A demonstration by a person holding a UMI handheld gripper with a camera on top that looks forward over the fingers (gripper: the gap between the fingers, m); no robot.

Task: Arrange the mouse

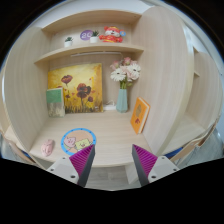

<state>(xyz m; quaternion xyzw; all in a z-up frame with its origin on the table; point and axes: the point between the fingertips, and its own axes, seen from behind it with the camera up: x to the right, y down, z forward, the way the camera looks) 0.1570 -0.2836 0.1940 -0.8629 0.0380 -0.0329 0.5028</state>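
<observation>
Our fingers (113, 165) stand open and empty over the worktop (105, 140); we see no mouse, so arranging seems unstarted.

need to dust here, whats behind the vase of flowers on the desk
Behind the vase is the pale back wall; the flower painting leans just beside it. Whatever sits directly behind the vase is hidden. The gripper is open, holding nothing.

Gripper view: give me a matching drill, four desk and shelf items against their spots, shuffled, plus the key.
Claw open, holding nothing.

1. flower painting
2. vase of flowers
3. round mat
4. clock

A. top shelf
B. desk, just ahead of the left finger
C. against the back wall, left of the vase
D. desk, right of the painting

Pairs: 1-C, 2-D, 3-B, 4-A
</observation>
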